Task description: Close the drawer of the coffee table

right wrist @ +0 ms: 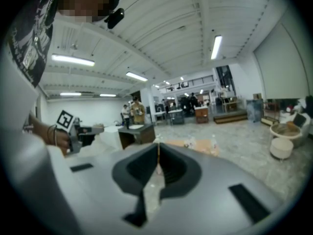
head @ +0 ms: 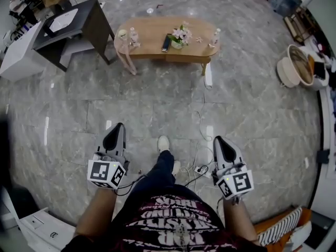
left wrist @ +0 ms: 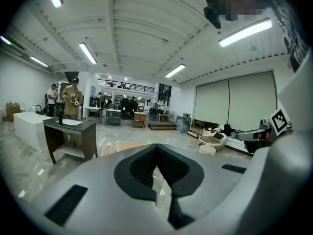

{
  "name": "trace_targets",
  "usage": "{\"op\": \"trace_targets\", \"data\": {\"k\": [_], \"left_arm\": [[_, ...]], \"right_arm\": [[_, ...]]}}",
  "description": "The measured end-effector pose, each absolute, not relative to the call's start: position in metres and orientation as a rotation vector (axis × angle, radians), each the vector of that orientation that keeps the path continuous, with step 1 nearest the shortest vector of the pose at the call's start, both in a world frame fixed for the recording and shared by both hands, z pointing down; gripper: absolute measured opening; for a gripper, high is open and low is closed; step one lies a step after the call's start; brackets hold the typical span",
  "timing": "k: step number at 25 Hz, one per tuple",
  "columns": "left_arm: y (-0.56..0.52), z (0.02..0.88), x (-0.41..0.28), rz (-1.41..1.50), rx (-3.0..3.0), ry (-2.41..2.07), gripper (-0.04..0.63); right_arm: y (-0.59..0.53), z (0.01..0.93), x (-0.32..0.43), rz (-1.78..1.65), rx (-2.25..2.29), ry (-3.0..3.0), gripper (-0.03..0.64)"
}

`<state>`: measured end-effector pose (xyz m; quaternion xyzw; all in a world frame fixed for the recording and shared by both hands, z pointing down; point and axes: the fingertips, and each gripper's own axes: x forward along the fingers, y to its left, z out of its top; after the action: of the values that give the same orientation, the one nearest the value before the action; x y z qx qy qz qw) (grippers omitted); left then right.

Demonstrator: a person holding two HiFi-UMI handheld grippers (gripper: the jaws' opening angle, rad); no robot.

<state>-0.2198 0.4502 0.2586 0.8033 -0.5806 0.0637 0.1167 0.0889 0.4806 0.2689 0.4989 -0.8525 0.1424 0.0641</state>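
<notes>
The coffee table (head: 157, 31) is a light wooden oval far ahead across the marble floor, with flowers, small bottles and a dark remote on top. I cannot make out its drawer from here. My left gripper (head: 119, 126) is held low at my left and my right gripper (head: 218, 139) at my right, both pointing toward the table and well short of it. Both are shut with nothing between the jaws. The left gripper view shows the left gripper (left wrist: 155, 163) shut, with a strip of tabletop (left wrist: 128, 146) beyond. The right gripper (right wrist: 158, 161) is likewise shut, table (right wrist: 198, 145) beyond.
A dark side table (head: 79, 20) and a white counter (head: 18, 51) stand at the far left. A round cream basket seat (head: 299, 67) sits at the right. A cable and power strip (head: 199, 168) lie on the floor by my feet. People stand far off in the hall.
</notes>
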Motion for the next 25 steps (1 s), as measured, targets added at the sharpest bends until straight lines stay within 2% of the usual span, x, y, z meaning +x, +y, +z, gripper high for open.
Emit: {"op": "trace_targets", "data": {"k": [15,25], "left_arm": [[0.336,0.242,-0.175,0.172,2.560,-1.583,0.025],[0.287,0.213,-0.195,0.068,2.633,-1.560,0.024]], "right_arm": [[0.388,0.252,0.091,0.361,1.563,-2.523,0.035],[0.339,0.212,0.067,0.233,1.588,-2.555,0.035]]}}
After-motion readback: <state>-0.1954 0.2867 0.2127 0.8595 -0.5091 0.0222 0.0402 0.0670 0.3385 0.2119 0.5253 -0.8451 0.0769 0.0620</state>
